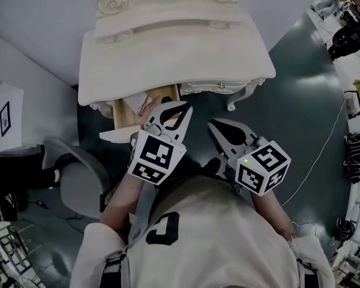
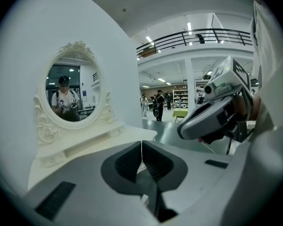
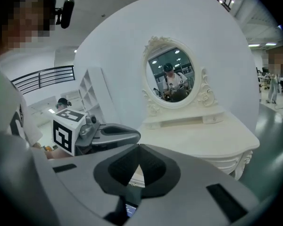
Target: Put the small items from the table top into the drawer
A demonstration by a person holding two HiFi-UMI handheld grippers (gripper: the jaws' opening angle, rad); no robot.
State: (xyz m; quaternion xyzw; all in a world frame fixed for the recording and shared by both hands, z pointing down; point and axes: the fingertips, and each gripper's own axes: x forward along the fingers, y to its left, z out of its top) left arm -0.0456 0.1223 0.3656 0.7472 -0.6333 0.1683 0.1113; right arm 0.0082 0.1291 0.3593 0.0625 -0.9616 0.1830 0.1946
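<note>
Where the wall ends at far left, one grey padded chair (image 1: 78, 176) stands near the drawer's front corner. One light wooden drawer (image 1: 127, 120) is pulled out below the left front edge of the white carved worktop (image 1: 168, 53). Small pinkish items (image 1: 141, 104) lie inside it; their count cannot be read. The left tongs (image 1: 183, 107), seen at the drawer's right edge, are clenched on nothing. The right tongs (image 1: 213, 125), just beside them, are likewise clenched and empty. Dark green floor (image 1: 300, 101) lies open to the right.
</note>
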